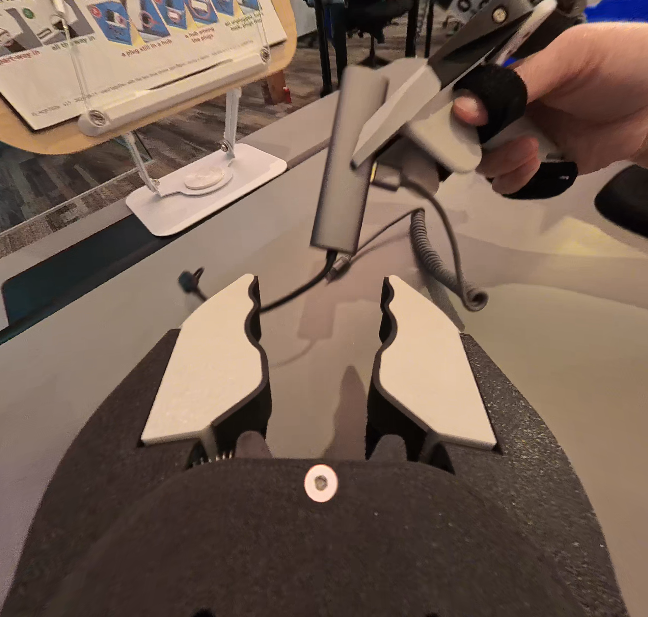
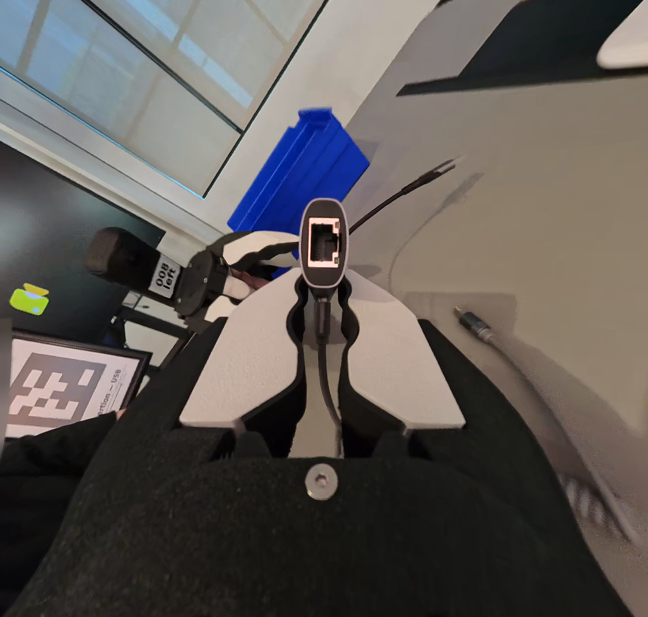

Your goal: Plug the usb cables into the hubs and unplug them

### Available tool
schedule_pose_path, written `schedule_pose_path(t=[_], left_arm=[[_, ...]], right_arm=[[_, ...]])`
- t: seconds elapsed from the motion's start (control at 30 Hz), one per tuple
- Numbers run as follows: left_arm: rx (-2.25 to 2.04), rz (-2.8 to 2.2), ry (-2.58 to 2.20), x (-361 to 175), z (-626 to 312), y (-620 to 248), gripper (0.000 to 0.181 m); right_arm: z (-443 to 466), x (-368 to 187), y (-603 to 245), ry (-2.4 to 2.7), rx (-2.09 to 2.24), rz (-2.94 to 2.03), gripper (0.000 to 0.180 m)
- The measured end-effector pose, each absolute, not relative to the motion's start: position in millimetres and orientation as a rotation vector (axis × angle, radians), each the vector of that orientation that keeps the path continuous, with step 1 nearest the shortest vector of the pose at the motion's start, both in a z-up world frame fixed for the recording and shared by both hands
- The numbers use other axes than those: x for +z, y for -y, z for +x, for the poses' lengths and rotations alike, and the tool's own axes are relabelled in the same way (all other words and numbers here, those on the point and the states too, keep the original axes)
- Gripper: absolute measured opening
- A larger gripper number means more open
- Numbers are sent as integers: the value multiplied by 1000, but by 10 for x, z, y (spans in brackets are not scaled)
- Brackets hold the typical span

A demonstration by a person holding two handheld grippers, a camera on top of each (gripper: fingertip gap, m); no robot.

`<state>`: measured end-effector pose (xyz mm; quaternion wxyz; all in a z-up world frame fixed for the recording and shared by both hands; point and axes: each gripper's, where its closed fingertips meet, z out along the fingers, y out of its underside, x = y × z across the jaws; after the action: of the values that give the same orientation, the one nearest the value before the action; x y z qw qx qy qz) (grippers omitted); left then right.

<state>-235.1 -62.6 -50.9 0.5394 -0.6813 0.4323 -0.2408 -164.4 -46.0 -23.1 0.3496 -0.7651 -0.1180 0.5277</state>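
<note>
Standing at the far left edge of the grey table [image 1: 105,337]: a white folding stand [image 1: 207,183] propping up a wooden board [image 1: 52,137] with a printed instruction sheet [image 1: 147,36] clipped to it, all tilting back. Showing beyond the table: patterned carpet [image 1: 210,109] and dark chair legs [image 1: 371,22]. Sitting against the white wall under a large window [image 2: 115,64]: a blue plastic bin [image 2: 301,172], with a dark screen [image 2: 42,221] and a framed black-and-white marker card [image 2: 66,390] lying lower left
</note>
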Motion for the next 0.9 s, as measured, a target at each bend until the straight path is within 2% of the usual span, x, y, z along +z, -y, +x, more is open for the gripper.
schedule_pose_path(t=[0.13,0.5,0.9], left_arm=[[-611,-1613,-940,-406,-2437,565,61],[-645,-1683,-954,-546,-2405,553,59],[-617,-1746,-985,-733,-2395,510,59]], right_arm=[[-1203,285,423,273,1267,-1917,16],[132,2085,662,200,888,-1785,16],[1603,3537,1265,78,488,-1714,16]])
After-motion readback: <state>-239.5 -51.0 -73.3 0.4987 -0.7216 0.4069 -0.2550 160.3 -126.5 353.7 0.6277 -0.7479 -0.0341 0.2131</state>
